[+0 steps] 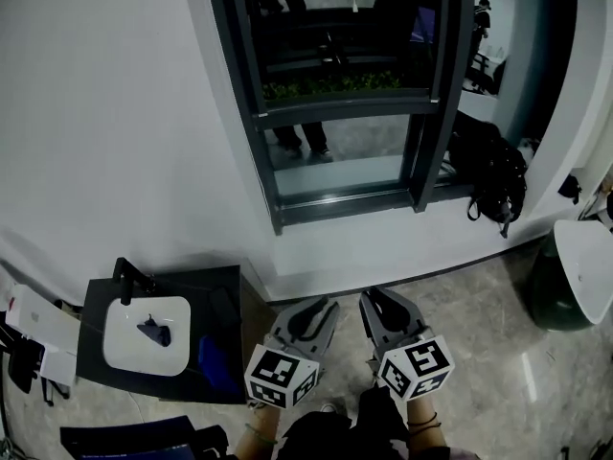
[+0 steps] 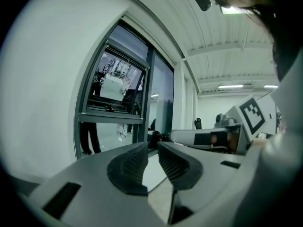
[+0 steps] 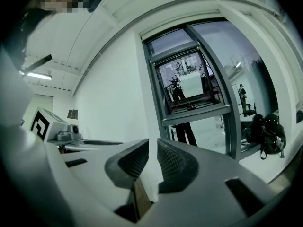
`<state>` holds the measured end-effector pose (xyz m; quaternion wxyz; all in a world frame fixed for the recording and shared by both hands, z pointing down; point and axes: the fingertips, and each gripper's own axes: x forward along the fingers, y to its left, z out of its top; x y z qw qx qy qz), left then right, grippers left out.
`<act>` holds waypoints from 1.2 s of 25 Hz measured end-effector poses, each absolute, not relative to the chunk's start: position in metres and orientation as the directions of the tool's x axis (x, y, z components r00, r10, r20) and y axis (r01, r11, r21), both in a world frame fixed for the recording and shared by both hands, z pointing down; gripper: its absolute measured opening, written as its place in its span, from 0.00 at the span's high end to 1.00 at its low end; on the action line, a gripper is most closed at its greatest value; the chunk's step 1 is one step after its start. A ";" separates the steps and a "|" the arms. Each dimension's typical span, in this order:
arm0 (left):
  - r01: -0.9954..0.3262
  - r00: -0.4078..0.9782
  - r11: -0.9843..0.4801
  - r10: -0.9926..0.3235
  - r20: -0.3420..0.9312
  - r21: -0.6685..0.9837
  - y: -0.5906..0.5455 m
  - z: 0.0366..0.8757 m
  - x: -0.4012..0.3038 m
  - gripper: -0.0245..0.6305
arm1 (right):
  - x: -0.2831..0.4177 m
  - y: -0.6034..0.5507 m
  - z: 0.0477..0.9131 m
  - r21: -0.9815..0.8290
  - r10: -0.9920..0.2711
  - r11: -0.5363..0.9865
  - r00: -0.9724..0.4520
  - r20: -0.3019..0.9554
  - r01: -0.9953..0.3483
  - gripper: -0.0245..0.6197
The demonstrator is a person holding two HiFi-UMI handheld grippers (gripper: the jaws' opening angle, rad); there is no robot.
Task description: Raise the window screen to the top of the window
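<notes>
The window [image 1: 350, 94] has a dark frame and is set in the white wall ahead of me. The screen's lower bar [image 1: 350, 110] crosses the frame about mid-height; it shows in the left gripper view [image 2: 111, 110] and in the right gripper view [image 3: 196, 109] with a small handle on it. My left gripper [image 1: 321, 305] [image 2: 152, 148] and right gripper [image 1: 369, 298] [image 3: 152, 145] hang side by side low over the floor, well short of the window. Both are shut with nothing between the jaws.
A black backpack [image 1: 493, 175] sits on the sill at the window's right end. A black cabinet [image 1: 215, 300] carrying a white tray [image 1: 144, 333] stands at the left. A white round object [image 1: 586, 266] is at the right edge. Grey floor lies below the sill.
</notes>
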<state>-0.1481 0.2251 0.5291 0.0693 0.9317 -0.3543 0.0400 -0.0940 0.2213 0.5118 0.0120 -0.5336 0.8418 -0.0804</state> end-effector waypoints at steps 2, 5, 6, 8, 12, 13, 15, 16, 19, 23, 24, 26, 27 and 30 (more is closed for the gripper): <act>-0.657 0.753 -0.746 -0.647 0.117 0.107 0.231 0.531 -0.150 0.86 | -0.097 0.229 0.514 -0.136 -0.904 0.411 -0.422 0.071 -0.902 0.87; -0.656 0.755 -0.747 -0.646 0.114 0.111 0.235 0.533 -0.154 0.86 | -0.102 0.234 0.517 -0.113 -0.905 0.408 -0.418 0.079 -0.906 0.87; -0.656 0.754 -0.746 -0.646 0.117 0.111 0.236 0.534 -0.155 0.86 | -0.103 0.235 0.516 -0.106 -0.905 0.408 -0.417 0.085 -0.907 0.87; -0.658 0.753 -0.745 -0.647 0.120 0.110 0.237 0.535 -0.155 0.86 | -0.104 0.236 0.515 -0.100 -0.904 0.410 -0.418 0.092 -0.907 0.87; -0.665 0.746 -0.737 -0.655 0.114 0.119 0.237 0.530 -0.154 0.86 | -0.104 0.233 0.514 -0.094 -0.904 0.408 -0.416 0.097 -0.908 0.87; -0.666 0.746 -0.736 -0.656 0.113 0.124 0.236 0.529 -0.154 0.86 | -0.104 0.232 0.513 -0.092 -0.904 0.408 -0.416 0.100 -0.908 0.87; -0.666 0.746 -0.734 -0.657 0.109 0.130 0.235 0.526 -0.153 0.86 | -0.103 0.232 0.512 -0.094 -0.904 0.408 -0.417 0.100 -0.908 0.87; -0.667 0.745 -0.734 -0.658 0.107 0.130 0.236 0.525 -0.151 0.86 | -0.101 0.235 0.511 -0.095 -0.903 0.410 -0.418 0.100 -0.907 0.87; -0.671 0.741 -0.731 -0.662 0.109 0.125 0.250 0.524 -0.136 0.86 | -0.087 0.249 0.513 -0.089 -0.901 0.414 -0.422 0.104 -0.906 0.87; -0.663 0.748 -0.740 -0.653 0.120 0.113 0.265 0.527 -0.115 0.86 | -0.068 0.262 0.515 -0.082 -0.902 0.410 -0.417 0.110 -0.909 0.88; -0.663 0.749 -0.741 -0.652 0.121 0.111 0.269 0.527 -0.111 0.86 | -0.064 0.265 0.515 -0.082 -0.902 0.410 -0.417 0.109 -0.908 0.88; -0.663 0.748 -0.741 -0.651 0.128 0.106 0.275 0.528 -0.103 0.86 | -0.057 0.270 0.516 -0.087 -0.901 0.413 -0.420 0.106 -0.907 0.88; -0.664 0.748 -0.741 -0.651 0.132 0.104 0.278 0.529 -0.099 0.86 | -0.054 0.272 0.516 -0.090 -0.900 0.414 -0.422 0.105 -0.906 0.88; -0.670 0.741 -0.735 -0.657 0.139 0.105 0.283 0.528 -0.092 0.86 | -0.046 0.276 0.516 -0.098 -0.897 0.420 -0.429 0.106 -0.902 0.88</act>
